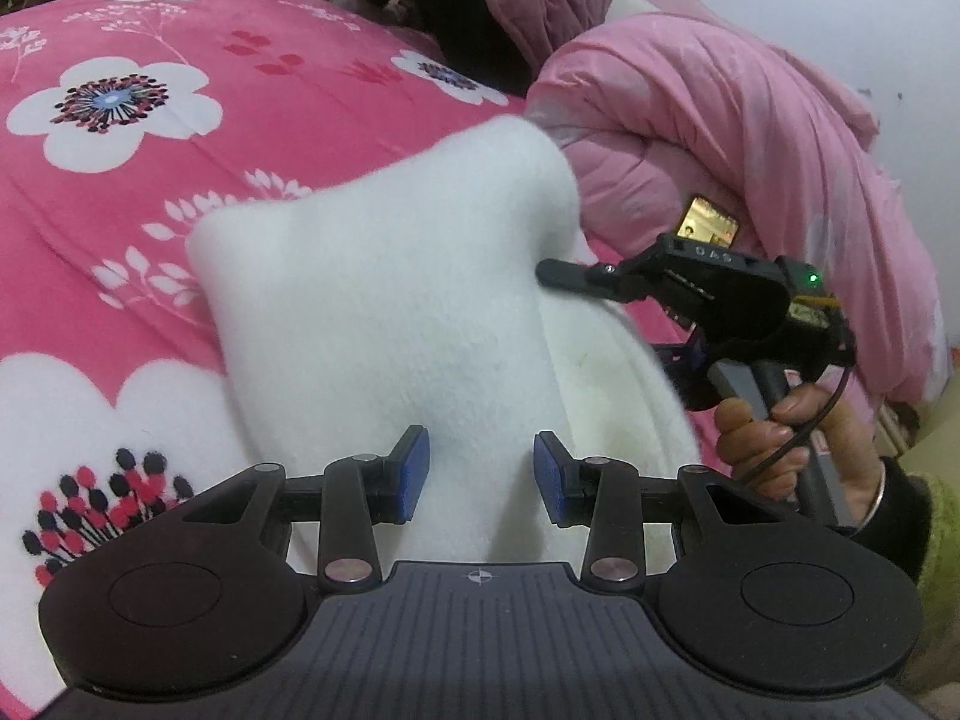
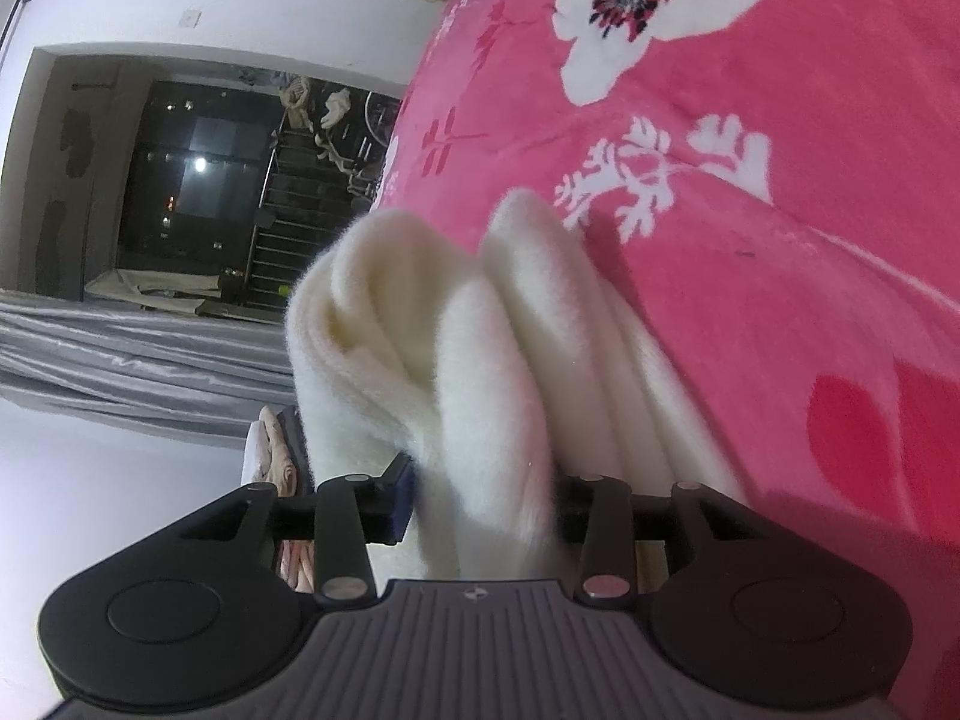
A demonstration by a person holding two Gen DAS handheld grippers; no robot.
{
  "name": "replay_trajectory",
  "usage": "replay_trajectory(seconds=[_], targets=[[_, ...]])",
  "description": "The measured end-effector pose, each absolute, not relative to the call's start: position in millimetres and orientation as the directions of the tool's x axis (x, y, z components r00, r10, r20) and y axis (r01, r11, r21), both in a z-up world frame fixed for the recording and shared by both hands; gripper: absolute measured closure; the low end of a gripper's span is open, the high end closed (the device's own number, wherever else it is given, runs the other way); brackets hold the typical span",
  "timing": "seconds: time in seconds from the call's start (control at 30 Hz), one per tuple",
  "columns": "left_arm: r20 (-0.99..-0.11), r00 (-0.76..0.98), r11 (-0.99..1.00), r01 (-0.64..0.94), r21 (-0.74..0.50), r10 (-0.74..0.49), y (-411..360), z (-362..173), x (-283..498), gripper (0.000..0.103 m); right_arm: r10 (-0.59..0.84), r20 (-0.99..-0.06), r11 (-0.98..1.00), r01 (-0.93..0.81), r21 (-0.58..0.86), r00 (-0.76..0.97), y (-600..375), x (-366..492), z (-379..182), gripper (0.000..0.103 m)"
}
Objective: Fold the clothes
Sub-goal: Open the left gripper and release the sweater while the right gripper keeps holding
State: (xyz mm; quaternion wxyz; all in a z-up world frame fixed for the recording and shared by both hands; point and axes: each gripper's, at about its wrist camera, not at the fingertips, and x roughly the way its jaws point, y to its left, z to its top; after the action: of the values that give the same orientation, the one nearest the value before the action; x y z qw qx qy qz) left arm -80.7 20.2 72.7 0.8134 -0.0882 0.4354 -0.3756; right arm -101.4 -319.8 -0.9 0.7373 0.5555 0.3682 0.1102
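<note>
A fluffy white garment [image 1: 390, 276] lies bunched on the pink flowered bed cover [image 1: 252, 96]. My left gripper [image 1: 481, 474] hovers over the garment's near end. Its blue pads [image 1: 414, 471] stand apart with their inner faces bare, and the cloth runs beneath the gap, so it is open. My right gripper [image 1: 555, 273], held by a hand [image 1: 774, 438], reaches in from the right at the garment's right edge. In the right wrist view, folds of the white garment [image 2: 456, 348] fill the space between the right gripper's [image 2: 480, 501] fingers, hiding the right pad, so it is shut on the cloth.
A rolled pink quilt [image 1: 738, 126] lies at the back right of the bed. A person in dark and purple clothes [image 1: 480, 6] sits at the far edge. Beyond the bed's side are a dark doorway [image 2: 198, 180], grey fabric [image 2: 132, 354] and a white wall.
</note>
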Motion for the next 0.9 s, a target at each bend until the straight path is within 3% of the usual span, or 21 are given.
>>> replay_trajectory(seconds=[0.5,0.9], targets=[[-0.65,0.331,0.703,0.539,-0.464,-0.684,18,64,-79,0.065,0.599,-0.388,0.234,0.31,0.921,0.701,-335,-123,-5,0.055],[-0.651,0.334,0.705,0.54,-0.461,-0.682,16,63,-80,0.065,0.601,-0.433,0.275,0.335,0.901,0.671,-340,-142,8,0.042]])
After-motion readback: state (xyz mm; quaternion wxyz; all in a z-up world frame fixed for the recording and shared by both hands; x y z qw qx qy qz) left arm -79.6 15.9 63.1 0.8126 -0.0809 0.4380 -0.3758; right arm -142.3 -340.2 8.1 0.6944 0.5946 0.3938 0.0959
